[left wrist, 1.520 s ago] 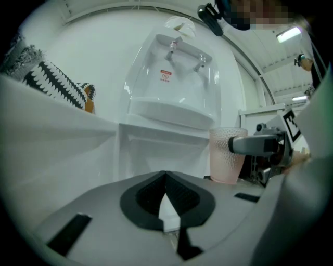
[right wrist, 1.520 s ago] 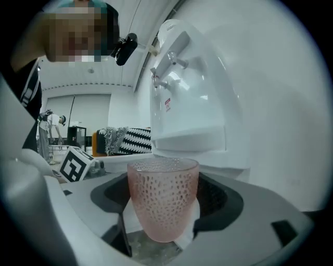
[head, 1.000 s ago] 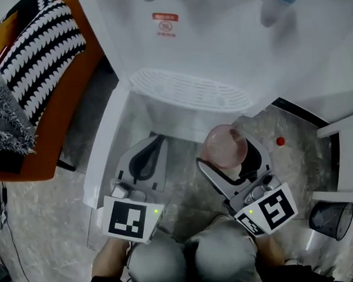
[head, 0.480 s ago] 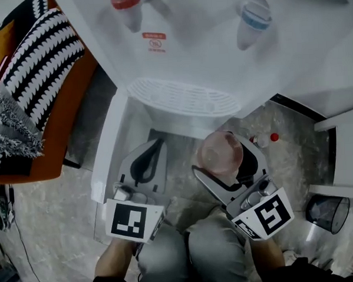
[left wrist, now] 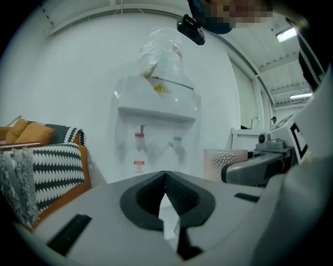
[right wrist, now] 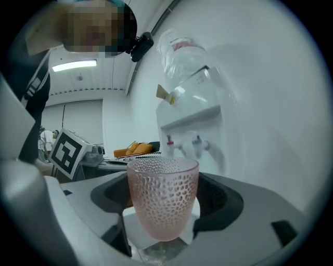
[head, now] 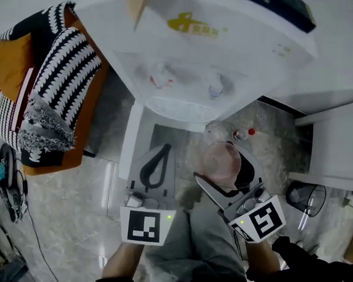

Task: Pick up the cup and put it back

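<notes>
A pink dimpled cup (head: 221,163) stands upright between the jaws of my right gripper (head: 226,159), which is shut on it. In the right gripper view the cup (right wrist: 163,200) fills the middle between the dark pads, and the gripper (right wrist: 164,210) points at the white water dispenser (right wrist: 193,117). My left gripper (head: 164,150) hangs beside it to the left, jaws shut together with nothing in them (left wrist: 165,182). The left gripper view shows the cup (left wrist: 223,163) at its right. Both grippers are in front of the dispenser's drip tray (head: 178,109), apart from it.
The water dispenser (head: 218,41) has a red tap (head: 161,79) and a blue tap (head: 215,88). An orange seat with black-and-white zigzag cushions (head: 63,69) stands at the left. A white cabinet (head: 336,141) and a dark mesh bin (head: 300,193) are at the right. Cables (head: 10,184) lie far left.
The head view has risen and pulled back, so the dispenser's top shows now. Both grippers sit farther from the drip tray. The cup stays in the right gripper.
</notes>
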Motion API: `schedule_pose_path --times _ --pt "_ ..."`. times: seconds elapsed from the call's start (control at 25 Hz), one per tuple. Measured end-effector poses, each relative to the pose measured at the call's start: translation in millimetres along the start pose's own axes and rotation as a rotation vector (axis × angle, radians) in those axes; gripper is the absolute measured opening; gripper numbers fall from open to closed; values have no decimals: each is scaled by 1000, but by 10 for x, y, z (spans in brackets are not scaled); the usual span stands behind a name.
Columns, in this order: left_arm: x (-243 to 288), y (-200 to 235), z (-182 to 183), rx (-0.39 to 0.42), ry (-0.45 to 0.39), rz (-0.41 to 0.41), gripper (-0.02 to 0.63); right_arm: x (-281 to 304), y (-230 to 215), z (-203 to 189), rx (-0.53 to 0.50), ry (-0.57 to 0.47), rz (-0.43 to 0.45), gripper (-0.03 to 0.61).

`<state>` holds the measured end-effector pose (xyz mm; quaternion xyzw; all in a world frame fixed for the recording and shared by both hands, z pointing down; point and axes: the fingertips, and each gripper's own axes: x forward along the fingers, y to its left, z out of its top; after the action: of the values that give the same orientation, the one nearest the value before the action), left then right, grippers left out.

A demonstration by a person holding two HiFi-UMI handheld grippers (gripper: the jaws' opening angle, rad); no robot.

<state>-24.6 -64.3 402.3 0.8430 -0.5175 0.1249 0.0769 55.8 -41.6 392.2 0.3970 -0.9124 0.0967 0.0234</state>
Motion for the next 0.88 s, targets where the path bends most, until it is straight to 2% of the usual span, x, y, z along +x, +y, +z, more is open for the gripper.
schedule_pose_path --times 0.2,0.44,0.6,0.72,0.88 --pt "-465 -42 975 15 -8 5 12 -235 296 938 -11 5 -6 385" --pt "-975 -147 1904 62 1 19 12 -497 628 1949 -35 -16 -33 385" --pt "-1340 -175 2468 29 18 47 12 -642 816 2596 -36 -52 -61 385" --pt "-1572 -262 2924 62 -8 33 12 -763 995 2991 -24 -68 -67 385" --pt "-1882 -354 3417 40 -60 33 12 -913 1234 3434 -54 -84 -62 385"
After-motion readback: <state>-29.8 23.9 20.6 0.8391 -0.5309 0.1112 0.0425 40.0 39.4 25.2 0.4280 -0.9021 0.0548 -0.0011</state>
